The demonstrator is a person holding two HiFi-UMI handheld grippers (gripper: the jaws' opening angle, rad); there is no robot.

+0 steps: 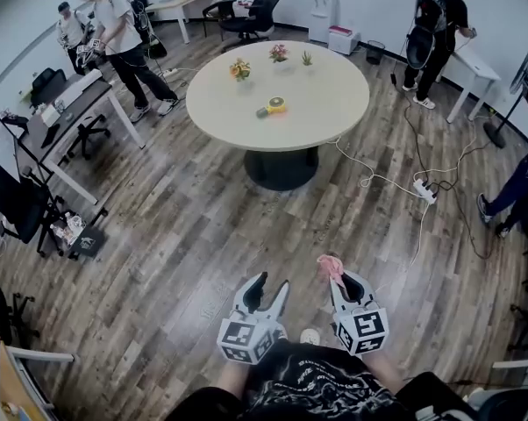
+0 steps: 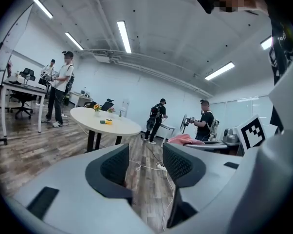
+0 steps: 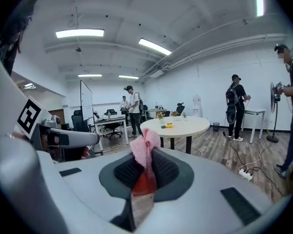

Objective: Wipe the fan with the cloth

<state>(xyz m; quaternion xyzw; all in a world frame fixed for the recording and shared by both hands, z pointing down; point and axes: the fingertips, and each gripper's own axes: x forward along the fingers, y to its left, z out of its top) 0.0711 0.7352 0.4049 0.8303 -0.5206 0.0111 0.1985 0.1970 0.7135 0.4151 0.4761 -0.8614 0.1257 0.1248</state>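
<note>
My right gripper is shut on a pink cloth, which sticks up in a bunch from between its jaws. In the left gripper view the cloth shows at the right. My left gripper is open with nothing between its fingers, held beside the right one low over the wooden floor. A standing fan is far off at the room's right side, with a person next to it. Both grippers are far from it.
A round table with small flowers and a yellow object stands ahead. A power strip and cables lie on the floor to its right. Desks, chairs and several people line the left and back walls.
</note>
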